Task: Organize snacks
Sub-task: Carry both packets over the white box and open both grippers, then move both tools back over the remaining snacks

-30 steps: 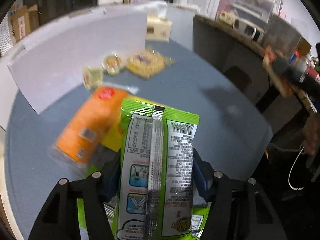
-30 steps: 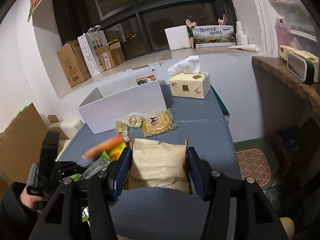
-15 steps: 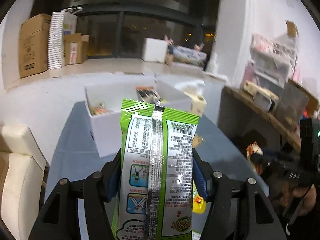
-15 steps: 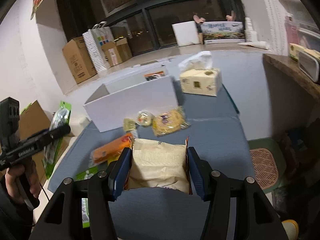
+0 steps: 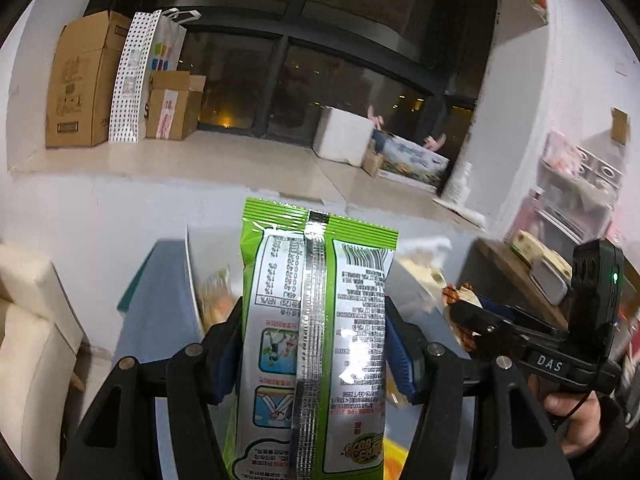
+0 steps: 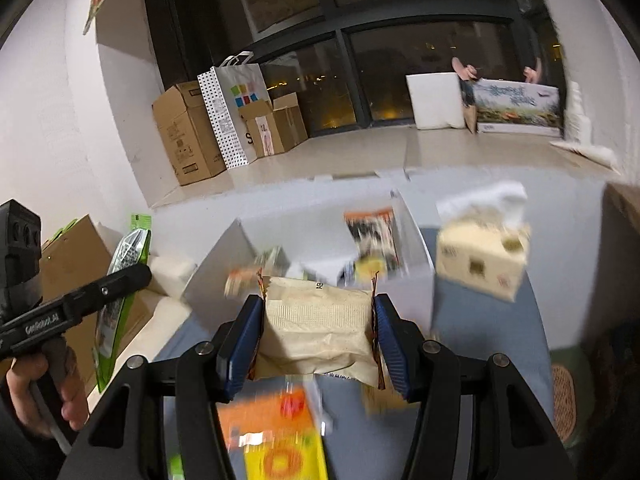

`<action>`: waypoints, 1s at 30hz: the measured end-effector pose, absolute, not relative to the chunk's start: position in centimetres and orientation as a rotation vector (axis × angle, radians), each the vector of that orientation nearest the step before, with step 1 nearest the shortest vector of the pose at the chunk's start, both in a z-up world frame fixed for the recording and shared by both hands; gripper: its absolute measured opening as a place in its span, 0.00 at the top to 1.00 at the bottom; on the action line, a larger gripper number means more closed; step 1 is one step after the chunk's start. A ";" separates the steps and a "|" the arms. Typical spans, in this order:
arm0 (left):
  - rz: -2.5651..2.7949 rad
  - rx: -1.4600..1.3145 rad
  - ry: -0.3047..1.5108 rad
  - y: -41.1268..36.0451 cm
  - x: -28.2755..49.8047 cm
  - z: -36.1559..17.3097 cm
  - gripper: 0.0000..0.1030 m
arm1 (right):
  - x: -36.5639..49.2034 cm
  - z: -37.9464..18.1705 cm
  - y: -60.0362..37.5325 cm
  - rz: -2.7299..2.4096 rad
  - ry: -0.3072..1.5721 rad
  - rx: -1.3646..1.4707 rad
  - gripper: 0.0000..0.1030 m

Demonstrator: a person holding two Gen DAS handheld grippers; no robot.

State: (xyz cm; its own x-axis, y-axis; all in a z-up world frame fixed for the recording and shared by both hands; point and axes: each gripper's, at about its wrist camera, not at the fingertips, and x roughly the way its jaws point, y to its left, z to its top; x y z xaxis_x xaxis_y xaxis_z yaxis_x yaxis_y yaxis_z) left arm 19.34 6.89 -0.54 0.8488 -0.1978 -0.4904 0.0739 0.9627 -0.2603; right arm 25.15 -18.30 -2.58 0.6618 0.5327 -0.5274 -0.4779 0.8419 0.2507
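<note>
My left gripper (image 5: 316,340) is shut on a green and silver snack bag (image 5: 320,320), held upright above the blue table; it also shows in the right wrist view (image 6: 120,304). My right gripper (image 6: 318,344) is shut on a beige snack pack (image 6: 316,332) with a brown crimped edge, lifted in front of the white box (image 6: 224,272). The white box holds several snack packs, one orange and black (image 6: 370,236). The right gripper with its pack shows at the right of the left wrist view (image 5: 464,312).
A tissue box (image 6: 480,260) stands on the blue table (image 6: 480,328) right of the white box. An orange pack (image 6: 268,416) and a yellow pack (image 6: 284,460) lie on the table below my right gripper. Cardboard boxes (image 6: 188,136) sit on the window sill.
Both grippers have risen and tilted up with their packs. The right gripper has moved toward the white box. The left gripper now faces the window rather than the table.
</note>
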 end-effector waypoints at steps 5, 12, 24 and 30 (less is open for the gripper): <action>-0.096 -0.191 0.579 7.1 25.4 -0.4 0.35 | 32.8 -2.1 -15.7 0.534 0.694 0.102 0.41; -0.068 -0.188 0.652 7.7 30.7 -1.9 0.07 | 38.4 -3.4 -14.8 0.506 0.785 0.188 0.16; -0.036 -0.183 0.706 7.9 30.3 -3.9 0.00 | 38.4 -4.8 -15.5 0.473 0.795 0.176 0.00; -0.096 -0.133 0.689 7.0 25.9 -2.6 0.00 | 35.1 -2.6 -16.1 0.533 0.731 0.179 0.00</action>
